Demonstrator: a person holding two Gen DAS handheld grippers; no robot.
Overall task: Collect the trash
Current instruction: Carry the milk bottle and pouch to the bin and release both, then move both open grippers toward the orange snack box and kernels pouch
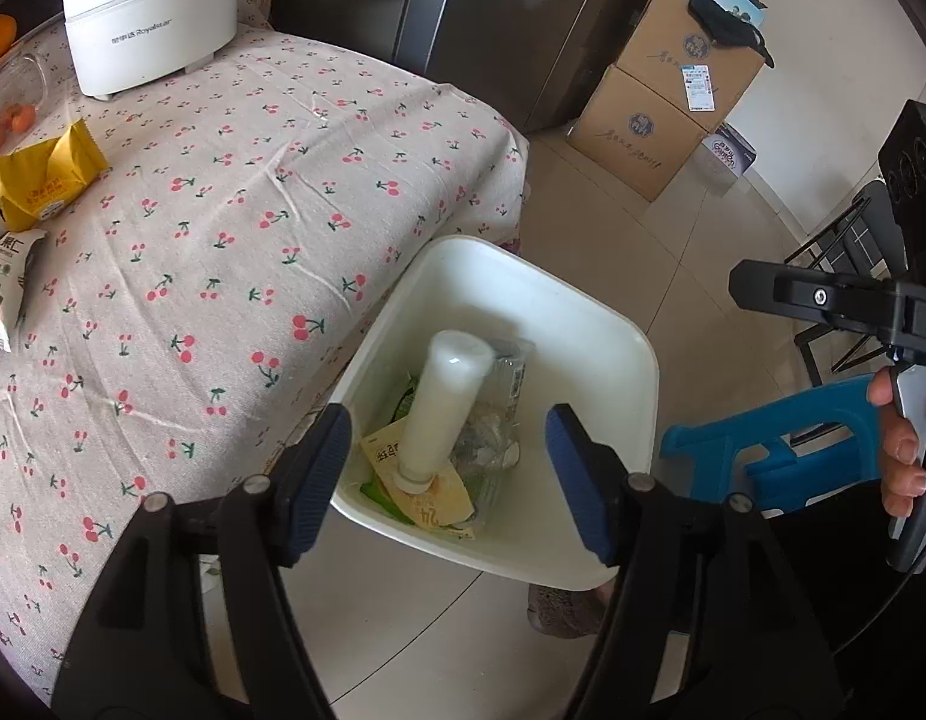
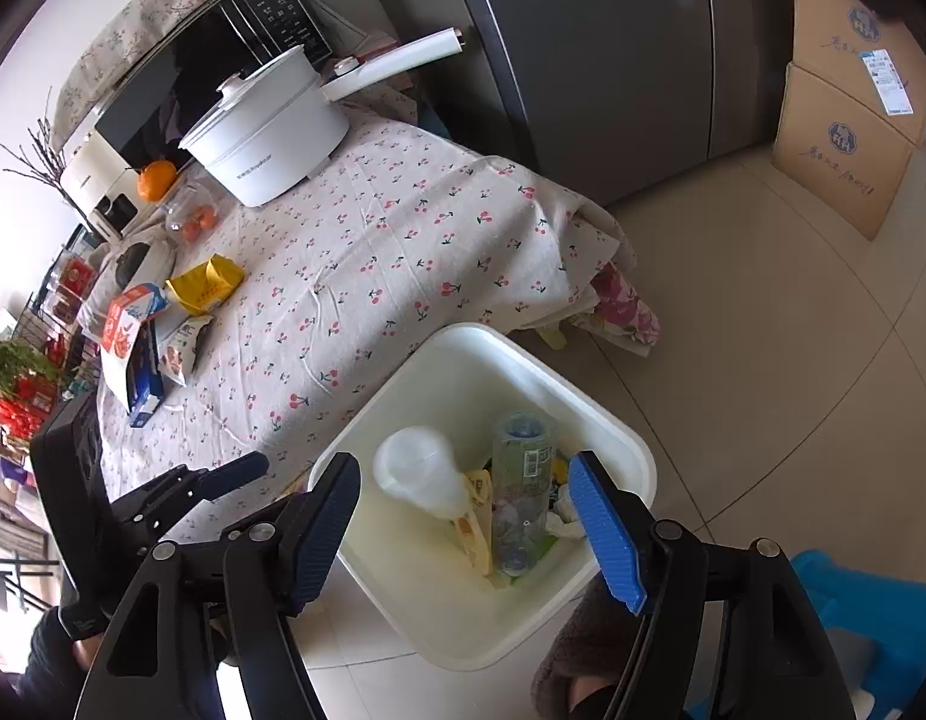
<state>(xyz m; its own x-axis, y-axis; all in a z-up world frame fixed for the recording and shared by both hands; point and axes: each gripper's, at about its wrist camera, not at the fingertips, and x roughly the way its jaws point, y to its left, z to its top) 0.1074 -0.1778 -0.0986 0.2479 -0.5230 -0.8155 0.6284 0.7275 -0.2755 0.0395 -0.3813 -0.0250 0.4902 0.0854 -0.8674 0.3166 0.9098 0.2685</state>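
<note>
**Both grippers empty over the bin — go back for the wrappers**

Left gripper (image 1: 448,474) has its jaws spread wide, nothing between them; right gripper (image 2: 466,525) the same, wide and empty. Both hang above the white bin (image 2: 619,438), which stands on the floor just beside the tabletop (image 1: 253,210) corner. In the bin: a white bottle (image 1: 442,414), a clear bottle (image 2: 520,492), some yellow packaging.

Trash left on the tabletop, by my read: the yellow wrapper (image 2: 206,283) and the snack packet (image 2: 184,348) next to the red-and-blue box (image 2: 133,354), all well apart from the bin.

Doing it well — keep jaws wide on approach, come in low and flat on the wrapper, pinch a raised fold not the cloth. Steer clear of the white pot (image 2: 265,132). Release only once over the bin mouth.
</note>
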